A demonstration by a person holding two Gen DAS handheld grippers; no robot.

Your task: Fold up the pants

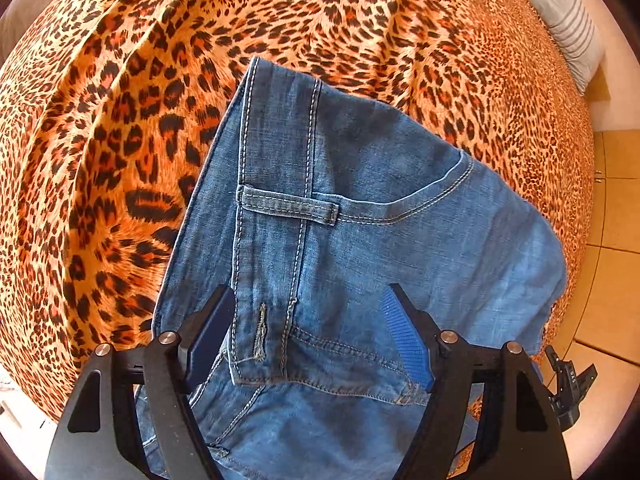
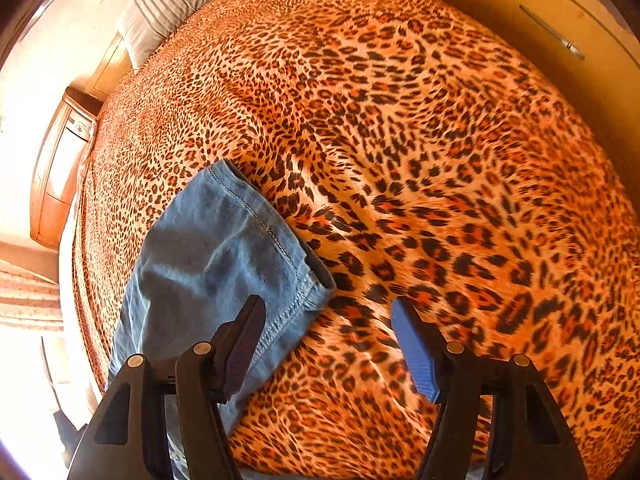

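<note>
the blue jeans lie flat on a leopard-print bedspread covering the bed, a striped pillow at its far end (tiled floor beside it). the left gripper hangs wide apart over the waistband, holding nothing. the right gripper is likewise wide and empty, above the bedspread beside the leg hem.

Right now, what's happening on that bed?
A person is folding jeans on a bed with a leopard-print cover, one handheld gripper in each hand. The left gripper hangs open over the waistband end, by the belt loop and pocket, gripping nothing. The right gripper is open too, over the cover just beside the leg hem, also holding nothing. The jeans lie flat on the bed, apparently with the legs doubled together. A pillow sits at the far end.
</note>
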